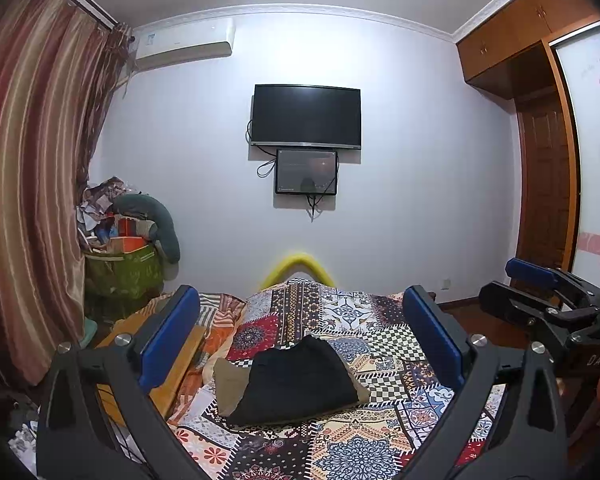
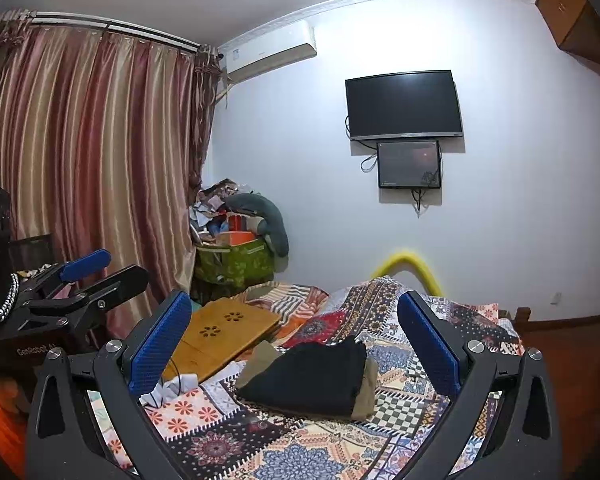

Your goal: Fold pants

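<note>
A folded black pair of pants [image 1: 296, 384] lies on top of a folded khaki garment [image 1: 228, 388] on the patterned bedspread [image 1: 340, 444]. My left gripper [image 1: 300, 320] is open, held level above the bed with the stack between and beyond its blue pads [image 1: 172, 336], not touching it. In the right wrist view the same black pants [image 2: 312, 376] rest on the khaki garment [image 2: 366, 392]. My right gripper [image 2: 296, 328] is open too, clear of the cloth. Each gripper appears in the other's view, the right gripper [image 1: 548, 292] at the edge and the left gripper [image 2: 88, 276] likewise.
A wooden lap desk [image 2: 220, 336] lies on the bed's left side. A green bin [image 2: 236, 264] heaped with clutter stands by the striped curtain [image 2: 88, 160]. A TV [image 1: 306, 116] and small screen hang on the far wall. A wooden wardrobe [image 1: 540, 160] is at right.
</note>
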A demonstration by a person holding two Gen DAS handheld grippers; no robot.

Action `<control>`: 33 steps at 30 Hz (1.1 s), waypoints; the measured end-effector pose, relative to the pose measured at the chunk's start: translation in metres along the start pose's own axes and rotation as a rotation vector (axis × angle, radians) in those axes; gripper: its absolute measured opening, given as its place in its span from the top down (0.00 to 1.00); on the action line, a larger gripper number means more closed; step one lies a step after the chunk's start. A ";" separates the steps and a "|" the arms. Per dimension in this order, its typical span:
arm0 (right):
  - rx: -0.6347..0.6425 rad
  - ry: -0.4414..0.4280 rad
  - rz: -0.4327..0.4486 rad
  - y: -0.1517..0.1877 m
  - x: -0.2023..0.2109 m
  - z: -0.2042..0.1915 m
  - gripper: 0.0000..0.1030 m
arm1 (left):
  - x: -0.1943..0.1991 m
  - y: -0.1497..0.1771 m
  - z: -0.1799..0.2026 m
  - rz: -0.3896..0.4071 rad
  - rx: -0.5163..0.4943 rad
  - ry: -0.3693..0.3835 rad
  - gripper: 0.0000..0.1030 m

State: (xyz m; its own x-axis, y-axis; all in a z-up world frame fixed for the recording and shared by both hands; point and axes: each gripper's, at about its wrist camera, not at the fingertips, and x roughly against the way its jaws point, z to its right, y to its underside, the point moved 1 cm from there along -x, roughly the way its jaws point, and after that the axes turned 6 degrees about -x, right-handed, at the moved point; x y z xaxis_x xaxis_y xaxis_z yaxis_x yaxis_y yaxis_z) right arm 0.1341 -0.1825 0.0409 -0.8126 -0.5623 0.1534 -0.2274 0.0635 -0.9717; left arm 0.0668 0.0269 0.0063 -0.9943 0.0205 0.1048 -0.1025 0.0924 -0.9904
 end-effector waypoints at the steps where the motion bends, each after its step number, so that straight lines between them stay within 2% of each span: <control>1: -0.001 0.000 -0.003 0.001 0.000 0.000 0.00 | 0.000 0.000 0.000 0.000 0.001 0.002 0.01; 33: -0.023 0.014 -0.026 0.000 0.002 0.007 0.00 | -0.002 0.003 0.007 -0.009 0.010 0.022 0.01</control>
State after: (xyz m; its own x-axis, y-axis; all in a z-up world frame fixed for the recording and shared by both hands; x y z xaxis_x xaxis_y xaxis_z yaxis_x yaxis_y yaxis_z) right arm 0.1364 -0.1893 0.0402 -0.8134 -0.5526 0.1816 -0.2610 0.0677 -0.9630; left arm 0.0686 0.0200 0.0028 -0.9924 0.0416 0.1160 -0.1123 0.0824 -0.9903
